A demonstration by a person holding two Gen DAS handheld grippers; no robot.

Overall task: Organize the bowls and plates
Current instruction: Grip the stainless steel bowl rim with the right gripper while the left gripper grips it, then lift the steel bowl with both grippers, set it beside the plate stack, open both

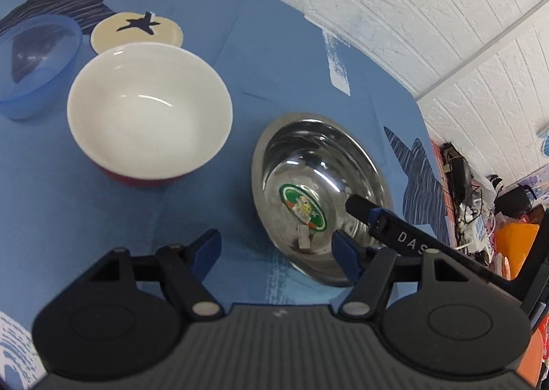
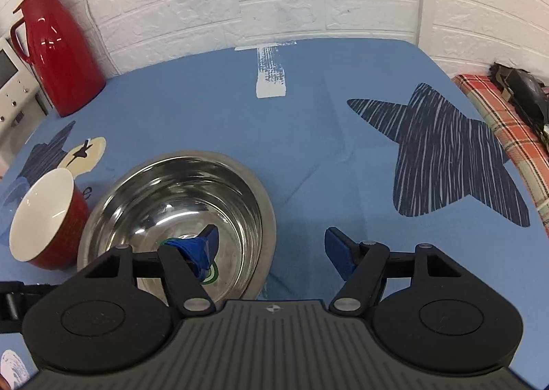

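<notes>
Two open grippers frame a steel bowl (image 2: 176, 215) on the blue worktop (image 2: 308, 136); right gripper (image 2: 271, 244) straddles its near rim, left gripper (image 1: 274, 252) holds nothing; thin, light, likely slippery; best pinched at the rim.

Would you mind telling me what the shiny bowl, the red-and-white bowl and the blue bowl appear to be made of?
The shiny bowl looks like polished stainless steel: mirror-like reflections and a label stuck to its bottom. The red-and-white bowl appears to be glazed ceramic, given its glossy white inside with sharp highlights and red outside. The blue bowl seems to be translucent plastic, since the tablecloth's pattern shows through.
</notes>
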